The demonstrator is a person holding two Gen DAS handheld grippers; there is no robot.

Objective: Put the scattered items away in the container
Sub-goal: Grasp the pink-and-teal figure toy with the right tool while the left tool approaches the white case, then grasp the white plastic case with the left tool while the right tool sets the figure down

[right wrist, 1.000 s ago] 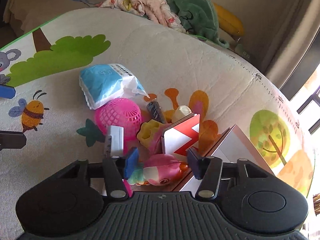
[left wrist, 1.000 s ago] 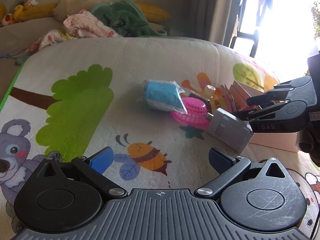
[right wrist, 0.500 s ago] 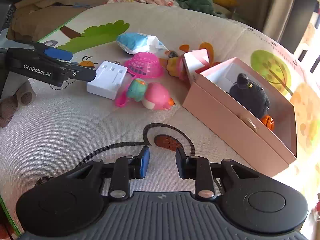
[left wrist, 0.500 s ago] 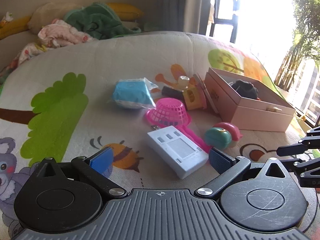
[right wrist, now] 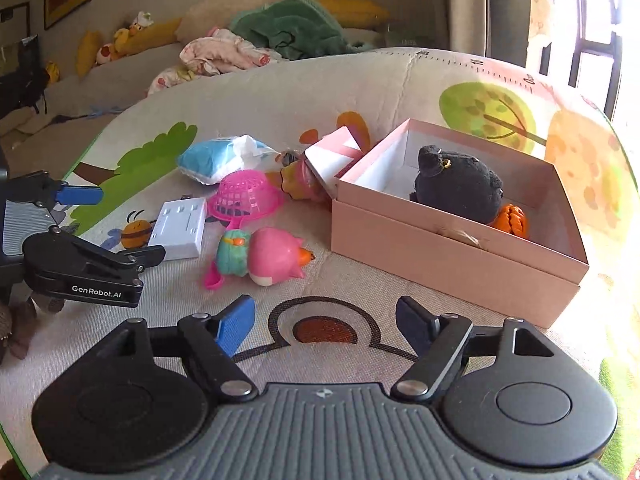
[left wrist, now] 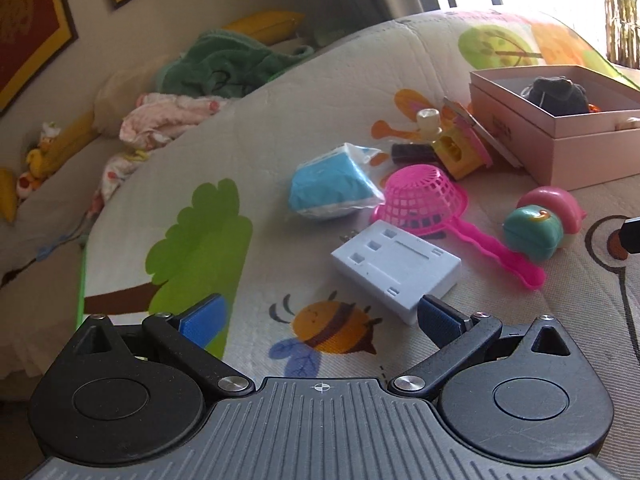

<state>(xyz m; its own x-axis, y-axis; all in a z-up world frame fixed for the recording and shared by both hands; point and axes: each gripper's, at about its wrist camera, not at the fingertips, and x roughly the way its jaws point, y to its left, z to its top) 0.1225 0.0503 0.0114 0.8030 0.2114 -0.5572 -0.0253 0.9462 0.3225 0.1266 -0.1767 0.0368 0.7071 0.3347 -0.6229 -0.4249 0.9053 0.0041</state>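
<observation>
An open pink box sits at the right on the play mat, holding a black plush and a small orange item. Left of it lie a pink-and-teal toy, a pink toy strainer, a white power adapter, a blue tissue pack and a yellow toy house. My right gripper hovers over bare mat in front of the box; its jaws are opening with nothing between them. My left gripper is open, with the adapter just beyond its right finger.
The box lid leans against the box's far left corner. A small dark cylinder lies by the toy house. Behind the mat, a sofa holds a green blanket, pink clothes and yellow plush toys.
My right gripper pulled back from the pile toward the mat's near side; the pink-and-teal toy and the adapter now lie free. Its jaws narrowed, then spread wide. The left view rolled.
</observation>
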